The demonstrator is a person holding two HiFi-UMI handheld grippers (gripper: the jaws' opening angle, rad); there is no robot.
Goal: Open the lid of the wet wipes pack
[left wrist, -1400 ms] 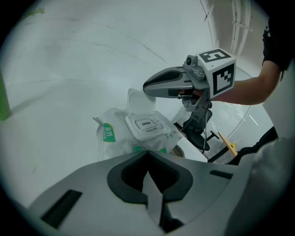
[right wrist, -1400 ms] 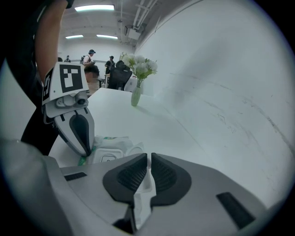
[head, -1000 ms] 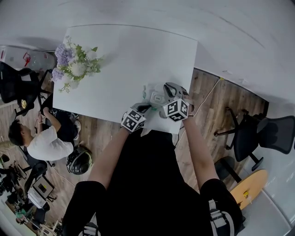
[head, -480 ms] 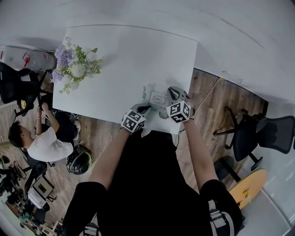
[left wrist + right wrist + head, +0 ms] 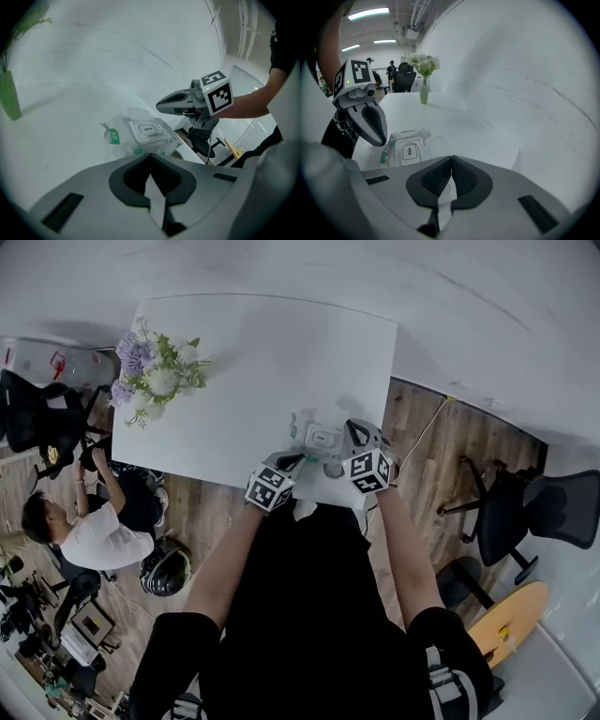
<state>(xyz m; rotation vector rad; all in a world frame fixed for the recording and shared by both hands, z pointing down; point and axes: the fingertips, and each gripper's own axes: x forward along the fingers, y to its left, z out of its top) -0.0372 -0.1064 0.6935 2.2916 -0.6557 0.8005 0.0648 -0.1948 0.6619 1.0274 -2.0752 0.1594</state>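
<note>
— Is anything held by the left gripper point(image 5: 151, 157) or the right gripper point(image 5: 451, 160)?
— No. Both are squeezed shut and empty, held beside the wet wipes pack point(image 5: 159, 140), likely so its lid point(image 5: 148, 129) can be reached. It's laid by the table point(image 5: 262, 362)'s near edge.

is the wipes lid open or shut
Open: the lid lies flipped back flat beside the OPEN sticker on the pack.
</note>
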